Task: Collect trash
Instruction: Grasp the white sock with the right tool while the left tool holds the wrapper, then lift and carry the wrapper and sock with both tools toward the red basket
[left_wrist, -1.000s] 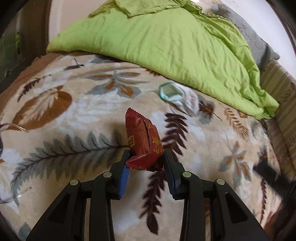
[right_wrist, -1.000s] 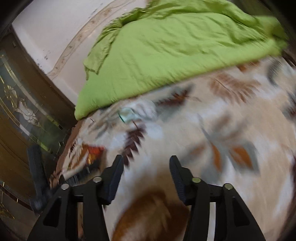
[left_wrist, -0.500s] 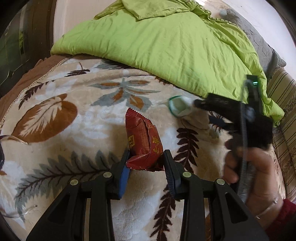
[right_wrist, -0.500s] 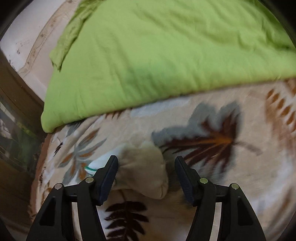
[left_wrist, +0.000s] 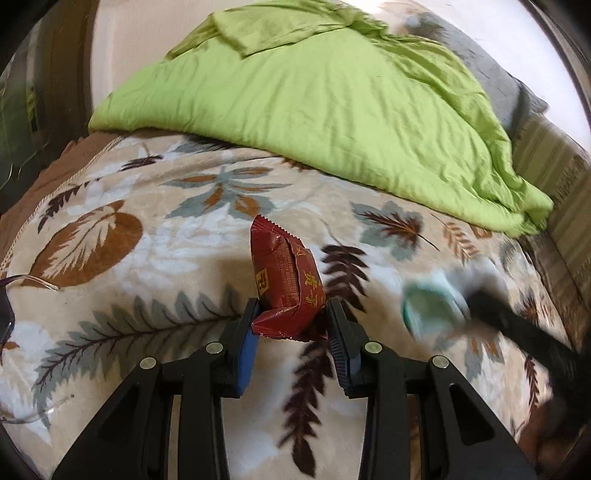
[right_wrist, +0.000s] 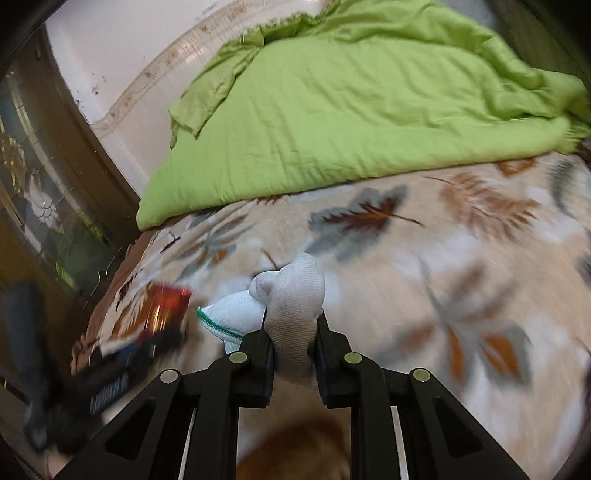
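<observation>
Between the fingers of the left hand-held gripper (left_wrist: 291, 325) sits a dark red snack wrapper (left_wrist: 286, 284), pinched at its lower end and sticking up and forward, so that one is clamped on trash. Below and ahead of it is the leaf-print blanket (left_wrist: 155, 251) on the bed, and further ahead a rumpled lime-green duvet (left_wrist: 332, 110) lies across the far part. Off to the right of the fingers, pretty blurry, you can make out the right hand-held gripper (left_wrist: 517, 325) carrying a white sock with a green cuff (left_wrist: 432, 306). Way over on the left edge there's some clear tubing or cable (left_wrist: 37, 282) lying on the blanket.

Over on the right wrist view, the right hand-held gripper (right_wrist: 291, 334) is closed tight on the sock (right_wrist: 291, 295), which bunches up between the fingers, with its green-edged cuff poking out to the left. Further left and smeared by motion is the left hand-held gripper (right_wrist: 122, 369) with the red wrapper (right_wrist: 166, 306) in it. Same blanket (right_wrist: 443, 277) underneath, and the green duvet (right_wrist: 351, 122) fills the space ahead. A dark wooden door frame with patterned glass (right_wrist: 40, 206) runs along the far left.
</observation>
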